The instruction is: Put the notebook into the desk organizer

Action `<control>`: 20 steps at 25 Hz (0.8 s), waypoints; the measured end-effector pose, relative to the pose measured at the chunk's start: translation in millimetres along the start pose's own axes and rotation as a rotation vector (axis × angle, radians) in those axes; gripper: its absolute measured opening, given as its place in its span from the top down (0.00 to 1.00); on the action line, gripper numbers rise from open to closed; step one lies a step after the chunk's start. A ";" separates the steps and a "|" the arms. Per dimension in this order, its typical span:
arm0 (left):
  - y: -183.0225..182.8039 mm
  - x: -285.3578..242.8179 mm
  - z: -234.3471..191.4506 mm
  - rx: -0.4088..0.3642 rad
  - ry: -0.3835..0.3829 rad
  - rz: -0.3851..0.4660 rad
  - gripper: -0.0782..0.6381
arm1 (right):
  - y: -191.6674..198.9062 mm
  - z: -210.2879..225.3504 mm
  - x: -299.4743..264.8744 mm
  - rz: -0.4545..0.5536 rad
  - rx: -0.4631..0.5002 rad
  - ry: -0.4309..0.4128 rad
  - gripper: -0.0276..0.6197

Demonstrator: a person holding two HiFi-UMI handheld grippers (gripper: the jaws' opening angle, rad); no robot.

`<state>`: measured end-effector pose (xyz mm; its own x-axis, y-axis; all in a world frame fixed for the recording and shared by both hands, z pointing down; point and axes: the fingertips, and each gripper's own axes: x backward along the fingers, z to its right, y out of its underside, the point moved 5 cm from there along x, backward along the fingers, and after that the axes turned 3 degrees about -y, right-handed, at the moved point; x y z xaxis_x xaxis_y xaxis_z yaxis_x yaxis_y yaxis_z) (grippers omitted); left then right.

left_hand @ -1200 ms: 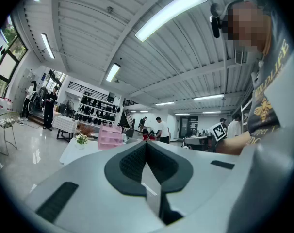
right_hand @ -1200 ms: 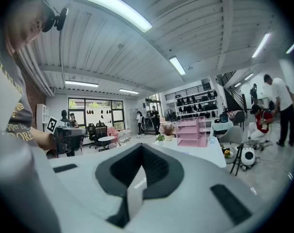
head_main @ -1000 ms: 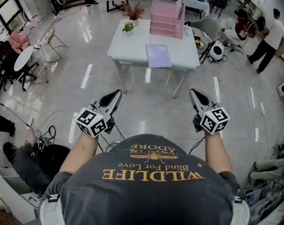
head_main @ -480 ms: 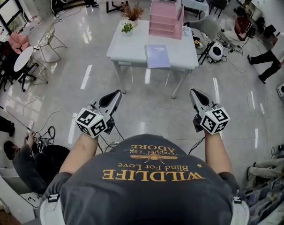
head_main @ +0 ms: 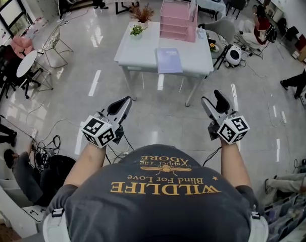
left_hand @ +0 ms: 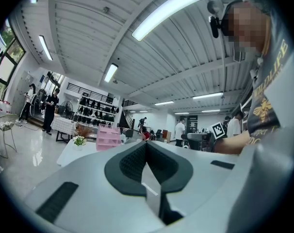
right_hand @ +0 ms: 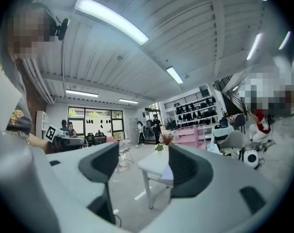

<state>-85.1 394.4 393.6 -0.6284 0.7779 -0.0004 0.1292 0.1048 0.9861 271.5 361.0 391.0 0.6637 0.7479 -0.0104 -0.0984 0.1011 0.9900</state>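
A lavender notebook (head_main: 169,60) lies flat on the near half of a white table (head_main: 138,47), far ahead of both grippers. A pink desk organizer (head_main: 179,20) with stacked shelves stands at the table's back right; it shows as a pink desk organizer (left_hand: 107,137) in the left gripper view and as a pink desk organizer (right_hand: 191,135) in the right gripper view. My left gripper (head_main: 124,102) is shut with nothing in it, held level over the floor. My right gripper (head_main: 214,101) has just been opening and stands open and empty, its jaws framing the table (right_hand: 156,164).
A small potted plant (head_main: 138,29) sits at the table's back left. Round side table and wire chair (head_main: 52,44) stand at the left. Cables (head_main: 47,147) lie on the floor near my left side. People stand and sit around the room's edges.
The right gripper's jaws have spread apart; they were together in both earlier frames. A person at the right has walked further right. The left gripper has not moved.
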 end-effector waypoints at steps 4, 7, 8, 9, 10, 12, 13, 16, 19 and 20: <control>-1.7 -5.1 11.5 -0.006 -0.013 -0.001 0.89 | -1.9 6.1 3.6 -0.013 0.002 -0.024 0.41; -4.3 -10.3 24.8 -0.012 -0.027 0.002 0.89 | -3.4 12.6 10.8 -0.015 -0.010 -0.046 0.40; -4.6 -11.8 30.2 -0.014 -0.034 0.003 0.89 | -2.9 16.0 13.9 -0.017 -0.017 -0.054 0.40; -4.3 -13.2 35.9 -0.016 -0.041 0.003 0.89 | -1.6 20.4 17.4 -0.020 -0.029 -0.059 0.40; -3.4 -14.4 41.8 -0.017 -0.048 0.003 0.89 | 0.0 25.9 21.1 -0.023 -0.045 -0.063 0.40; -0.8 -17.6 52.7 -0.019 -0.064 0.002 0.89 | 2.7 38.8 28.3 -0.027 -0.083 -0.066 0.40; 0.2 -19.6 57.6 -0.019 -0.071 0.000 0.89 | 3.4 45.1 31.1 -0.027 -0.101 -0.067 0.40; 1.8 -25.9 71.8 -0.020 -0.087 -0.008 0.89 | 5.4 59.3 36.5 -0.027 -0.133 -0.085 0.40; 3.1 -32.5 83.3 -0.024 -0.094 -0.015 0.89 | 8.4 69.8 39.3 -0.023 -0.160 -0.106 0.40; 3.3 -34.6 85.5 -0.026 -0.094 -0.017 0.89 | 10.2 73.2 39.2 -0.022 -0.171 -0.109 0.40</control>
<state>2.7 420.8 382.7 -0.5552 0.8311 -0.0315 0.0981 0.1031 0.9898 350.8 343.4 411.0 0.7426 0.6697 -0.0069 -0.2019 0.2336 0.9511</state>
